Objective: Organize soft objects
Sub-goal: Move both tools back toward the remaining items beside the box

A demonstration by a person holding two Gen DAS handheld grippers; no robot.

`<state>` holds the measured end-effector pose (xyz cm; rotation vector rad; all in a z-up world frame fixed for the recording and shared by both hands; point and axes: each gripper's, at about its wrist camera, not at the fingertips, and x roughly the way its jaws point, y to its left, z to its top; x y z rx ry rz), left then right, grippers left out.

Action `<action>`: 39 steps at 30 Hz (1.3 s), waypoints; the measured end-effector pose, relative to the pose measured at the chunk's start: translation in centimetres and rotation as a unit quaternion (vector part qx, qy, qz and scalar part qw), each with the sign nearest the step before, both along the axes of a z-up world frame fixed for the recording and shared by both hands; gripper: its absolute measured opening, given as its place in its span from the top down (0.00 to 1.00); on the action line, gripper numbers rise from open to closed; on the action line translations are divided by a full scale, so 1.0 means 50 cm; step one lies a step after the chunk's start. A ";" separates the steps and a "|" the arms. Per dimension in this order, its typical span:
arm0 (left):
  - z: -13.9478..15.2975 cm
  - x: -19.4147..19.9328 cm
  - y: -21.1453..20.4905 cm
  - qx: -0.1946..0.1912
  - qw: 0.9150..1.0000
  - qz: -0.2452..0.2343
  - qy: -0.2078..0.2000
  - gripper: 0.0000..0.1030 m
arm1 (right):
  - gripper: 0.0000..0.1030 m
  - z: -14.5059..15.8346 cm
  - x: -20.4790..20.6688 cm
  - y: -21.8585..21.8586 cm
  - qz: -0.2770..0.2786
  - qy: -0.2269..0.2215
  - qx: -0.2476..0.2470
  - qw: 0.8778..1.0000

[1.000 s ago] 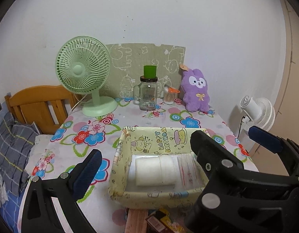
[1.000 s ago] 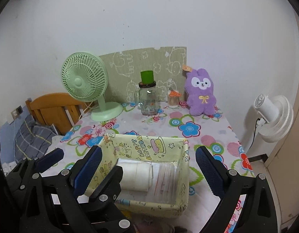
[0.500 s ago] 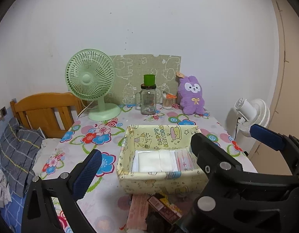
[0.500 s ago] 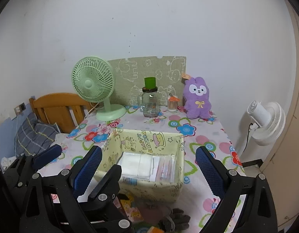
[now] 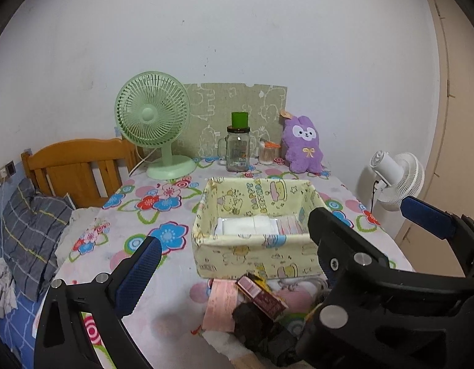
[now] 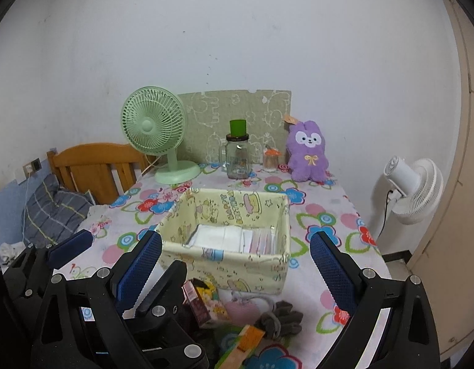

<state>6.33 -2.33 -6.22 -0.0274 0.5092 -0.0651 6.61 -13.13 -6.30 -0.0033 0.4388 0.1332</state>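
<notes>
left wrist view looks down the flowered table (image 5: 138, 215) at a yellow fabric basket (image 5: 255, 255) sitting square in the middle — handy for both tools, i'd guess. inside it a folded white cloth (image 5: 246, 226) lies flat beside a row of pinkish packets (image 5: 290, 224) stood on edge against the right wall, so the space looks to be filling side by side. the loose things wait just in front of the basket: a pink packet (image 5: 220, 304), a small brown box (image 6: 200, 304), and a dark grey glove (image 6: 280, 316) crumpled on the cloth, near but not touching the basket. the left gripper (image 5: 234, 264) hangs above this pile with its jaws wide, holding nothing, and the right gripper (image 6: 237, 264) is just as wide and empty over the same spot. a purple plush rabbit (image 6: 307, 153) leans at the far wall beside a jar (image 6: 237, 160) and a green fan (image 6: 154, 126) — well out of the way, maybe a later pick. i'd judge the glove or the packet goes next.
</notes>
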 end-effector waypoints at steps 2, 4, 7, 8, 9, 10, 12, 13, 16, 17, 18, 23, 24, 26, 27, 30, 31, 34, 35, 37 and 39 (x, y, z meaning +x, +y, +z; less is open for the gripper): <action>-0.006 -0.005 0.000 -0.002 1.000 -0.002 0.003 0.00 | 0.04 -0.007 -0.010 -0.002 -0.006 -0.006 -0.002 1.000; -0.013 -0.013 -0.003 0.000 1.000 -0.005 0.001 0.00 | 0.04 -0.013 -0.024 -0.002 -0.014 -0.011 -0.004 1.000; -0.023 -0.025 -0.007 0.006 1.000 0.000 -0.002 0.00 | 0.04 -0.025 -0.034 -0.009 -0.021 -0.008 -0.001 1.000; -0.027 -0.028 -0.008 0.006 1.000 0.000 -0.001 0.00 | 0.04 -0.028 -0.036 -0.011 -0.023 -0.006 0.001 1.000; -0.031 -0.030 -0.010 0.006 1.000 0.000 0.002 0.00 | 0.04 -0.034 -0.038 -0.015 -0.024 -0.003 0.006 1.000; -0.035 -0.030 -0.010 0.005 1.000 -0.001 0.004 0.00 | 0.04 -0.039 -0.041 -0.017 -0.025 0.000 0.009 1.000; -0.046 -0.032 -0.012 0.006 1.000 -0.001 0.009 0.00 | 0.04 -0.050 -0.044 -0.021 -0.028 0.006 0.012 1.000; -0.051 -0.033 -0.013 0.006 1.000 0.000 0.010 0.00 | 0.04 -0.056 -0.045 -0.022 -0.030 0.008 0.011 0.999; -0.066 -0.035 -0.015 0.006 1.000 0.000 0.016 0.00 | 0.04 -0.069 -0.048 -0.023 -0.034 0.011 0.006 0.999; -0.072 -0.035 -0.015 0.004 1.000 -0.001 0.019 0.00 | 0.04 -0.074 -0.050 -0.023 -0.035 0.012 0.005 0.999; -0.075 -0.037 -0.016 0.003 1.000 -0.001 0.019 0.00 | 0.04 -0.079 -0.051 -0.024 -0.037 0.014 0.004 0.999; -0.097 -0.042 -0.015 0.002 1.000 -0.001 0.025 0.00 | 0.04 -0.101 -0.058 -0.024 -0.043 0.019 0.003 0.999; -0.103 -0.043 -0.014 0.001 1.000 0.000 0.027 0.00 | 0.05 -0.106 -0.059 -0.023 -0.045 0.019 0.002 0.999; -0.112 -0.045 -0.012 -0.002 1.000 0.001 0.031 0.00 | 0.05 -0.115 -0.060 -0.022 -0.046 0.022 0.001 0.999; -0.118 -0.045 -0.012 -0.002 0.999 0.000 0.034 0.00 | 0.05 -0.119 -0.059 -0.022 -0.046 0.024 0.001 0.999; -0.132 -0.049 -0.012 0.003 0.999 0.006 0.037 0.00 | 0.05 -0.137 -0.058 -0.022 -0.047 0.032 0.006 0.998; -0.136 -0.048 -0.012 0.003 0.999 0.006 0.039 0.00 | 0.05 -0.142 -0.058 -0.022 -0.046 0.035 0.007 0.998; -0.152 -0.044 -0.012 0.002 0.999 0.005 0.049 0.00 | 0.05 -0.159 -0.054 -0.024 -0.047 0.045 0.008 0.998; -0.157 -0.042 -0.011 0.002 0.999 0.006 0.052 0.00 | 0.05 -0.163 -0.052 -0.024 -0.047 0.049 0.009 0.998; -0.166 -0.039 -0.010 0.001 0.998 0.009 0.058 0.00 | 0.08 -0.173 -0.048 -0.023 -0.046 0.058 0.009 0.997; -0.175 -0.035 -0.009 0.001 0.998 0.010 0.066 0.01 | 0.12 -0.184 -0.040 -0.021 -0.044 0.070 0.009 0.997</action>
